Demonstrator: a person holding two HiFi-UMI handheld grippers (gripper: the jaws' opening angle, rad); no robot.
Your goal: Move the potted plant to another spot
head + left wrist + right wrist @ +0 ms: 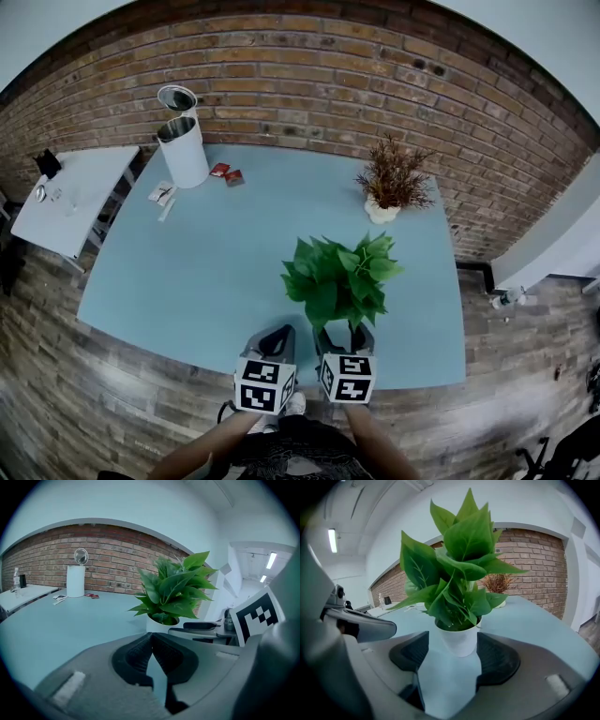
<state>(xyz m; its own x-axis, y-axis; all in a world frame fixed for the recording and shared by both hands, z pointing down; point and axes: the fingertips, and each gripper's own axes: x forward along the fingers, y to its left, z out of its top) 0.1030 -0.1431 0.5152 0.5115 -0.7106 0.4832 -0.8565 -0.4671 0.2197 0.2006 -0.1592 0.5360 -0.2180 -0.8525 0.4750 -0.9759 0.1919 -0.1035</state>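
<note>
The potted plant (339, 274) has broad green leaves and a small white pot (459, 639); it stands near the front edge of the light blue table (206, 272). My right gripper (345, 339) is open right behind it. In the right gripper view the pot sits between the tips of the two dark pads (497, 658), with a gap on each side. My left gripper (277, 337) is shut on nothing, just left of the plant (173, 590). In the left gripper view its pads (140, 653) meet, and the pot (157, 623) stands ahead and to the right.
A dried brown plant (392, 180) in a white pot stands at the table's far right. A white bin (183, 145) with its lid up, red packets (226, 174) and white sachets (162, 195) are at the far left. A brick wall (309, 84) runs behind. A white side table (80, 197) stands to the left.
</note>
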